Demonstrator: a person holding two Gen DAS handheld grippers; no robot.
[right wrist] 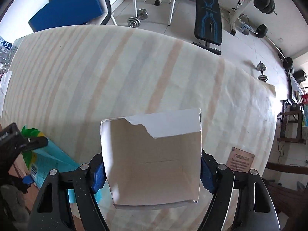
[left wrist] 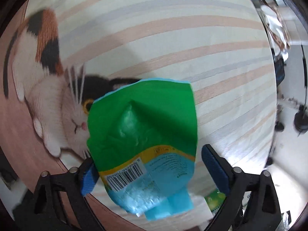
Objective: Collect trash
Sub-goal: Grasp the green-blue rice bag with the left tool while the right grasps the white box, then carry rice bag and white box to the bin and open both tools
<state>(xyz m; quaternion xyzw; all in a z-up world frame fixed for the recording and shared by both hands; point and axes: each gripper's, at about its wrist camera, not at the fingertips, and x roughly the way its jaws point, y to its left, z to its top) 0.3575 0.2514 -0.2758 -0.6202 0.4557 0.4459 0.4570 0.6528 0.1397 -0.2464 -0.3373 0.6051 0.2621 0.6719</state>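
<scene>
A green and light-blue plastic wrapper [left wrist: 142, 140] with a barcode lies between the fingers of my left gripper [left wrist: 152, 173] on the striped tablecloth [left wrist: 173, 38]. The right blue pad [left wrist: 215, 171] stands clear of the wrapper, so the jaws are open. In the right wrist view, my right gripper [right wrist: 152, 171] is shut on a torn white cardboard box [right wrist: 152, 159], its blue pads pressing both sides. The wrapper [right wrist: 48, 159] and the left gripper's black frame [right wrist: 17, 140] show at the lower left of that view.
A calico cat picture [left wrist: 48, 88] is printed on the cloth at the left. A small tan card [right wrist: 240, 159] lies on the table at the right. Beyond the table's far edge stand a weight bench [right wrist: 207, 19], dumbbells [right wrist: 137, 19] and a blue panel [right wrist: 71, 7].
</scene>
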